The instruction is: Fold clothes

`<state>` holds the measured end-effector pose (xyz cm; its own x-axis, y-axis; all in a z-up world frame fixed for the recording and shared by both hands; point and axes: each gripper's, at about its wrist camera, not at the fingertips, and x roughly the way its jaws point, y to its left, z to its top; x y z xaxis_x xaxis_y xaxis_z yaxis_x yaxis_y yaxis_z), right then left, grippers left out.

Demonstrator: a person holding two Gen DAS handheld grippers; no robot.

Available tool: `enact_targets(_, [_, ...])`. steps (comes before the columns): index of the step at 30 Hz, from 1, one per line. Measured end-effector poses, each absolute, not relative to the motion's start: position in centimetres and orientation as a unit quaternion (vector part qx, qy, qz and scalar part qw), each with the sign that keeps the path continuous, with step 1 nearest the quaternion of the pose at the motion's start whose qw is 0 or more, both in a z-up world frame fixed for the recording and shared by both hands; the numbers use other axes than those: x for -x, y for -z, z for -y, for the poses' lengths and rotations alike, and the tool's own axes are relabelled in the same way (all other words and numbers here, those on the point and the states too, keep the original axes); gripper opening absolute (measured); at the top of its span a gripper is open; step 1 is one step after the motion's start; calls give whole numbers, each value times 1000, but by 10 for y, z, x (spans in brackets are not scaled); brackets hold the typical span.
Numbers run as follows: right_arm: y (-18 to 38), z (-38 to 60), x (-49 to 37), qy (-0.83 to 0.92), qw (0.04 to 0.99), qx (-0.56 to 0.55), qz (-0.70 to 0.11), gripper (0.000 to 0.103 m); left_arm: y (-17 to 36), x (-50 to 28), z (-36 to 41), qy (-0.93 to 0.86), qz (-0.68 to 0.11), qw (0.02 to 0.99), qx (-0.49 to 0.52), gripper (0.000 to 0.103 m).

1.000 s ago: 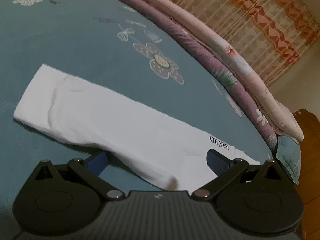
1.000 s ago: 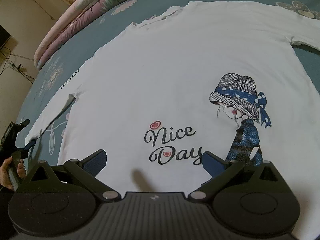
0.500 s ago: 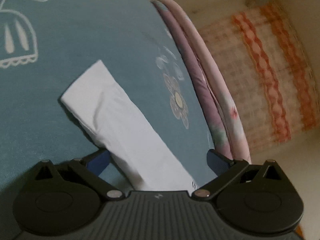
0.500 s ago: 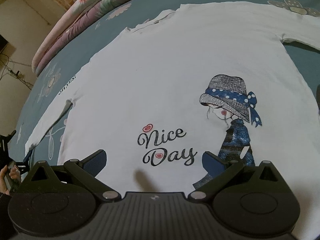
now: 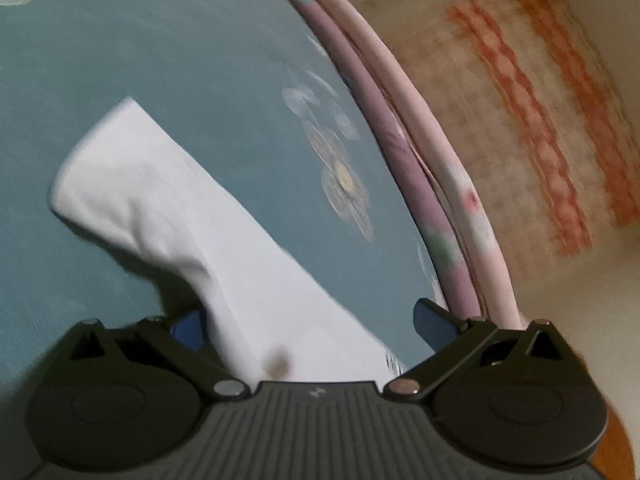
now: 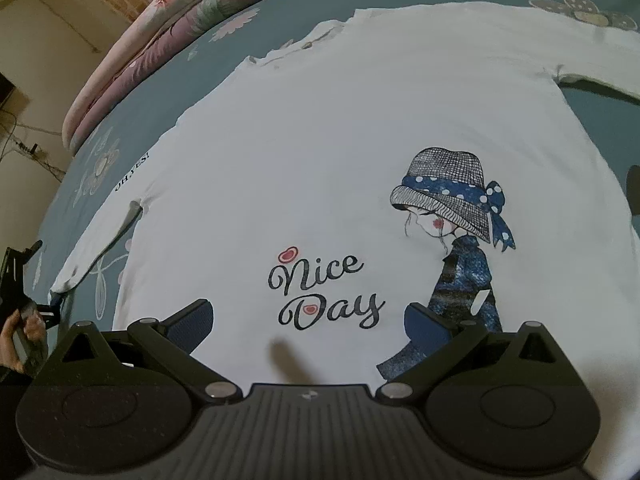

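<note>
A white long-sleeved shirt (image 6: 320, 152) lies flat, front up, on the teal bed sheet (image 6: 600, 116), printed with "Nice Day" (image 6: 320, 292) and a girl in a hat. My right gripper (image 6: 310, 320) hovers open over the lower front, near the print. The shirt's left sleeve (image 5: 180, 216) stretches across the sheet and passes between the fingers of my left gripper (image 5: 312, 324), which is open. Its edge bulges up over the left fingertip (image 5: 188, 326). In the right wrist view the left gripper (image 6: 24, 276) sits at the sleeve cuff (image 6: 66, 280), held by a hand (image 6: 16, 340).
Folded pink and purple quilts (image 5: 420, 168) run along the bed's edge beyond the sleeve. Behind them hangs an orange-patterned curtain (image 5: 540, 120). Cables (image 6: 36, 152) lie on the floor by the wall. The shirt's other sleeve (image 6: 600, 64) extends to the far right.
My left gripper has tilted and come closer to the sleeve, whose near edge now bulges up by the left finger. The right gripper has barely moved over the shirt front.
</note>
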<state>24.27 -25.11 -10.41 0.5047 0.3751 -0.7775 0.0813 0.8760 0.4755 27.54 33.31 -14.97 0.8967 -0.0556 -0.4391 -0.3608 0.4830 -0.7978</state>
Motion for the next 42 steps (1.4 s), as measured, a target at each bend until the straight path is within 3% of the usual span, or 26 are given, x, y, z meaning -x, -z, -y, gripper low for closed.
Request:
enact_targets(5, [100, 245, -242, -97, 837, -218, -492, 103, 151, -280, -350, -150, -156, 849, 482, 102])
enact_targets(8, [101, 245, -239, -96, 837, -215, -494, 103, 153, -276, -352, -131, -134, 830, 525, 102])
enact_targets(12, [106, 245, -240, -96, 838, -214, -492, 103, 150, -288, -324, -83, -184, 860, 468, 102])
enact_targets(22, [108, 238, -234, -104, 851, -181, -482, 103, 145, -294, -314, -128, -154, 871, 448, 102])
enact_targets(42, [88, 223, -211, -147, 864, -130, -464, 103, 57, -311, -273, -38, -160, 899, 405, 102])
